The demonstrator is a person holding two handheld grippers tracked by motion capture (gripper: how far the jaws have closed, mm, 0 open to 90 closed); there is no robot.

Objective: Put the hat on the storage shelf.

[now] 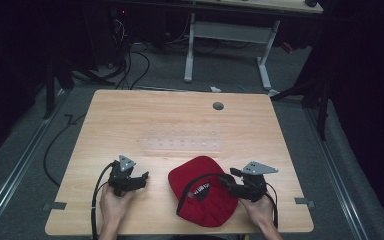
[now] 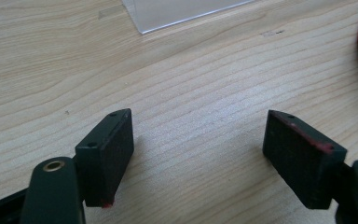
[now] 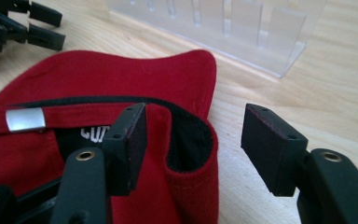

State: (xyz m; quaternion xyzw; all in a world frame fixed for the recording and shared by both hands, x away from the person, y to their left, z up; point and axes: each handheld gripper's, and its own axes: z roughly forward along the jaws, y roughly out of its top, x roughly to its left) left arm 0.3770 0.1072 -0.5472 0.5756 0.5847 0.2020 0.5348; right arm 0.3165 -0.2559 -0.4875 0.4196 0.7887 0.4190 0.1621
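My right tool (image 3: 193, 149) jaws apart, straddling red cap (image 3: 121, 79) edge, no grip yet. Left tool (image 2: 200, 158) wide apart, idle over counter (image 2: 191, 84). Barely started tbh.

Wooden table (image 1: 130, 115), clear plastic slotted rack (image 1: 182, 144) at its middle, grey round grommet (image 1: 218, 106) near far edge

Cap (image 1: 205, 192) on table (image 1: 130, 115), near edge, right of centre. Clear rack (image 1: 182, 144) on table just beyond cap, mid-table, apart from it. Left gripper (image 1: 141, 179) left of cap, near it, not touching. Right gripper (image 1: 228, 177) at cap's right side, one jaw over cap rim. Grommet (image 1: 218, 106) far, right of centre. Second desk (image 1: 230, 30) on floor beyond table.
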